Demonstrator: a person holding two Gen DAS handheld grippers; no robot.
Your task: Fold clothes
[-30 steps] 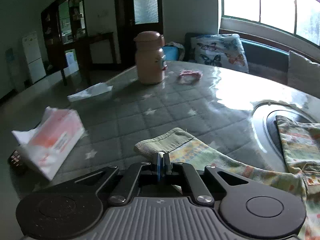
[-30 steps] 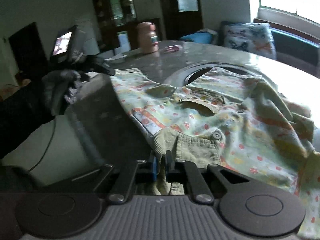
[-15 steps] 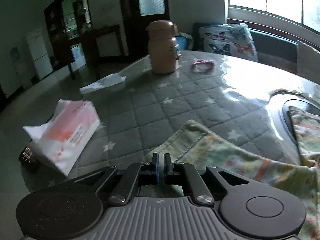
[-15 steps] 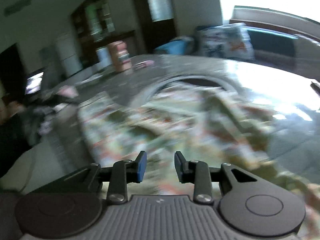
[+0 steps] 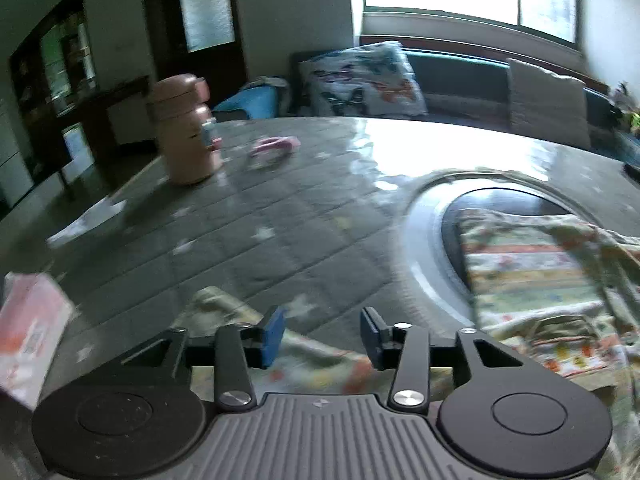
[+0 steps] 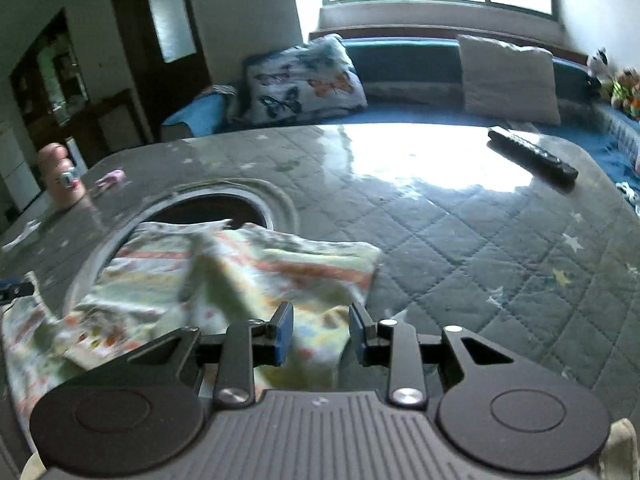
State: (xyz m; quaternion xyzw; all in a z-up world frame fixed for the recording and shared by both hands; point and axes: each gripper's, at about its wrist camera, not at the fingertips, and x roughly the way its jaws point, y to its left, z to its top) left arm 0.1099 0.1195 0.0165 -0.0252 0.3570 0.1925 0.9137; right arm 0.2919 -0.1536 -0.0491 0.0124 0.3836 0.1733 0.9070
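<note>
A pale green printed child's garment (image 5: 532,280) lies spread on the table, partly over the round dark inset (image 5: 504,208). Its sleeve end (image 5: 224,308) lies just ahead of my left gripper (image 5: 322,336), which is open and empty above the cloth. In the right wrist view the same garment (image 6: 224,276) lies crumpled at the left. My right gripper (image 6: 320,332) is open and empty just above the garment's near edge.
A pink bottle (image 5: 184,132) and a pink hair tie (image 5: 272,148) sit at the far left of the quilted table (image 5: 248,220). A tissue pack (image 5: 28,328) lies near left. A black remote (image 6: 532,154) lies far right. A sofa with cushions (image 6: 304,80) stands behind.
Both grippers have let go of the garment and opened. The left gripper released the sleeve; the right one swung to the right and now faces the sofa.
</note>
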